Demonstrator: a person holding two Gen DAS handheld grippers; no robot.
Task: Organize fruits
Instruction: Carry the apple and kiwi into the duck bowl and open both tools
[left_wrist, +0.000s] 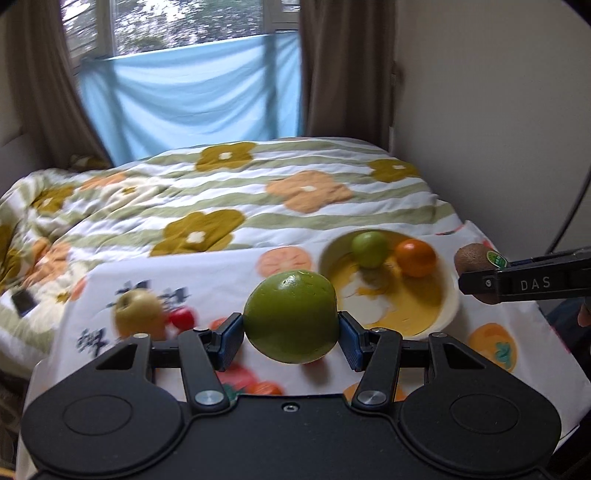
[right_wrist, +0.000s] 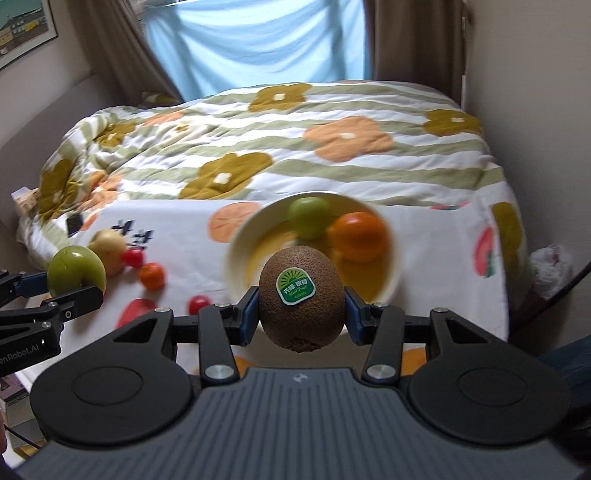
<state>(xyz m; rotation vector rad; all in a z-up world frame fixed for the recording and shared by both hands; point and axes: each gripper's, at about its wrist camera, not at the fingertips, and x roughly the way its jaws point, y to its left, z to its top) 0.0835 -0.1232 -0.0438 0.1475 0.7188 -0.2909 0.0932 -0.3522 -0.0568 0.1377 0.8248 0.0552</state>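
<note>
My left gripper (left_wrist: 291, 328) is shut on a large green fruit (left_wrist: 291, 315), held above the fruit-print cloth (left_wrist: 221, 273). My right gripper (right_wrist: 301, 314) is shut on a brown kiwi (right_wrist: 302, 300) with a green sticker, just in front of the cream bowl (right_wrist: 236, 258). The bowl (left_wrist: 448, 299) holds a small green fruit (right_wrist: 309, 217) and an orange (right_wrist: 360, 230). On the cloth to the left lie a yellow apple (left_wrist: 138, 312), a small red fruit (left_wrist: 181, 318), a small orange (right_wrist: 151, 275) and a red tomato (right_wrist: 199, 303). The kiwi (left_wrist: 476, 260) in the right gripper shows at the left wrist view's right edge.
The cloth lies over the foot of a bed with a flowered, striped quilt (left_wrist: 221, 192). A dark phone (left_wrist: 24, 301) rests on the quilt at left. A wall (left_wrist: 498, 110) and a cable stand close on the right; curtains and a blue sheet hang behind.
</note>
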